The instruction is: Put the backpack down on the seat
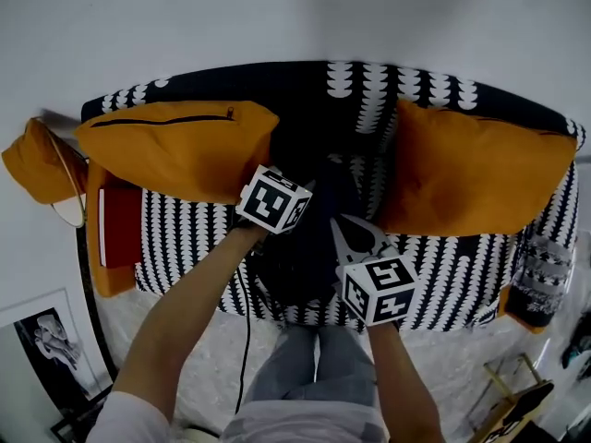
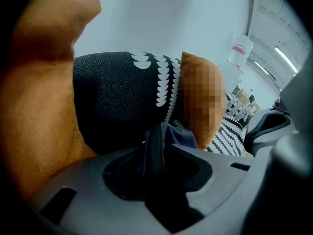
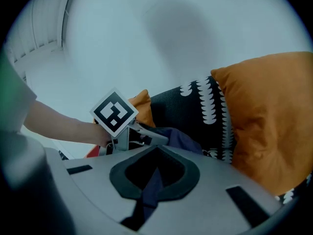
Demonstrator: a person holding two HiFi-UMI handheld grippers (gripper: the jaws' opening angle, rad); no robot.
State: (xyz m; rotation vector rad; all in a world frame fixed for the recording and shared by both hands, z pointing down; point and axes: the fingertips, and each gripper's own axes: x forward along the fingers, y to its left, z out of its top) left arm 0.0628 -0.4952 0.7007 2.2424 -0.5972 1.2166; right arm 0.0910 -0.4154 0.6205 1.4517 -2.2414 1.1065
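Standing close against the front of one sofa (image 1: 185, 240), a person holds two grippers over its middle. The left gripper (image 1: 312, 190) has its jaws apart, with a dark strap (image 2: 155, 151) rising loosely between them. The right gripper (image 1: 349, 229) has its jaws clamped on a dark blue fold (image 3: 149, 187) of the one backpack (image 1: 297, 261).

The backpack lies between the grippers at the middle of the seat, a dark mass reaching from the seat's front edge toward the backrest, so its long axis runs front to back. Which end is its top cannot be made out against the dark upholstery.

The seat is black with rows of white marks. Two orange cushions lean on the backrest, one at the left (image 1: 175, 146) and one at the right (image 1: 471, 169), with the backpack between them. A red slab (image 1: 118, 224) lies at the left end. The floor (image 1: 443, 358) is pale and speckled; a plain white wall (image 1: 295, 12) stands behind.
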